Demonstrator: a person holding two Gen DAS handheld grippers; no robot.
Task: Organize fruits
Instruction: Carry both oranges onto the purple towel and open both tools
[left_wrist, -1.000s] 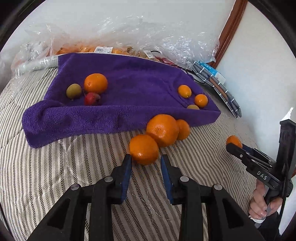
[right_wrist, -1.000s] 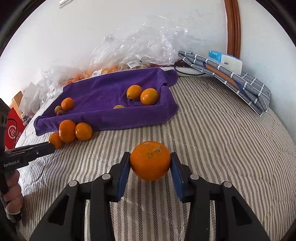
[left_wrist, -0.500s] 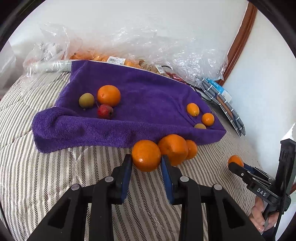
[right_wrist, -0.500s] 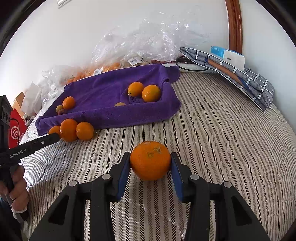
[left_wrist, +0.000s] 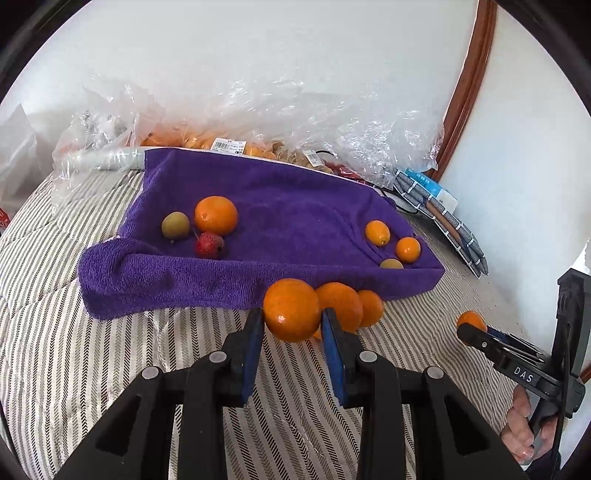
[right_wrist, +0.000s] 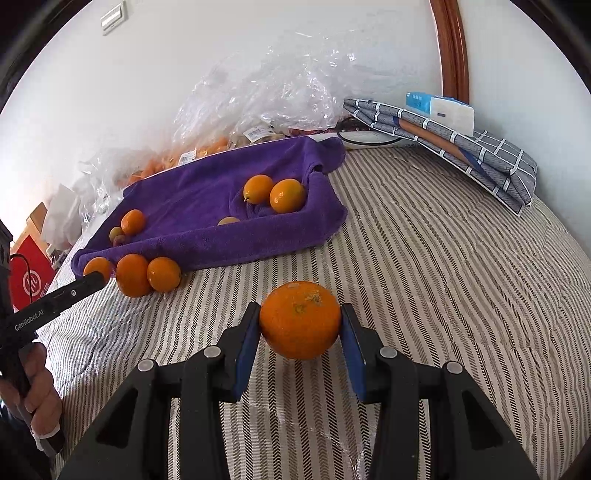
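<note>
My left gripper is shut on an orange, held just in front of the purple towel. Two more oranges lie right behind it against the towel's front fold. On the towel, an orange, a green fruit and a red fruit sit at the left; two small oranges and a pale fruit sit at the right. My right gripper is shut on a larger orange above the striped bedding.
Crinkled clear plastic bags with more fruit lie behind the towel against the wall. A folded checked cloth with a white and blue box lies at the far right. A red box stands at the left edge.
My left gripper has closed in on the towel with its orange, tilting up so the towel sits lower and nearer. The right gripper has kept still with its orange.
</note>
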